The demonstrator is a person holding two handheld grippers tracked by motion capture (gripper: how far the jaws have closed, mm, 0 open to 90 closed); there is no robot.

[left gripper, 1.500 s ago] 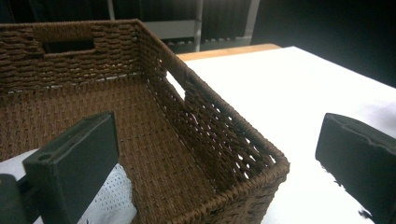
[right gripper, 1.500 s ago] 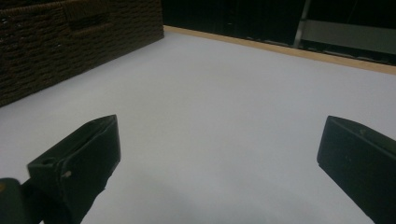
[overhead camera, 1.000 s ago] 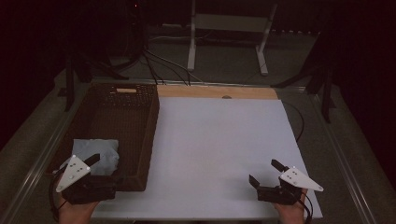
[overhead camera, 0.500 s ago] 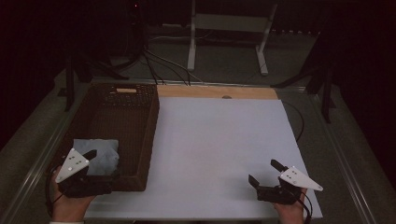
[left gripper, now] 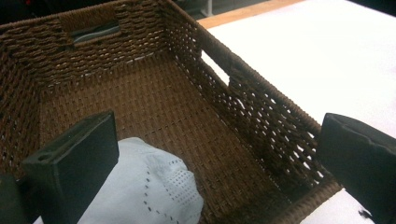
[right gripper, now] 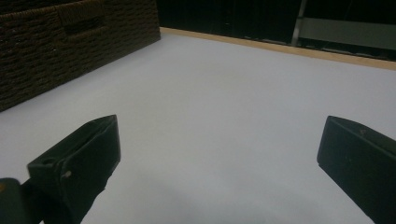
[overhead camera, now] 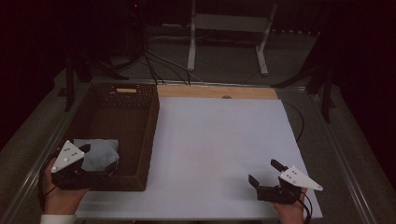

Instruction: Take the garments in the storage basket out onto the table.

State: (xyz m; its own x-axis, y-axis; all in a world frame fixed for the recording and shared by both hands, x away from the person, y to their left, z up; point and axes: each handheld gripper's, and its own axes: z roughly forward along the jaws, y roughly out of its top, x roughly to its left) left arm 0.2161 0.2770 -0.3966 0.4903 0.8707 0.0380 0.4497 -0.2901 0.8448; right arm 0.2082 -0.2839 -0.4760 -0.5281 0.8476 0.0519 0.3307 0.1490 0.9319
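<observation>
I see a pale, bluish-white cloth [overhead camera: 99,154] lying crumpled in a soft heap on the floor of a dark brown woven basket [overhead camera: 140,135], in the corner nearest me on the left. In my left gripper view the cloth [left gripper: 149,186] looks thin and white, with rows of tiny punched holes across its rounded top fold. The basket [left gripper: 261,112] is rectangular and deep, upright, with slot handles cut into its walls, and it stands at the left edge of the white tabletop, long side running away from me.
</observation>
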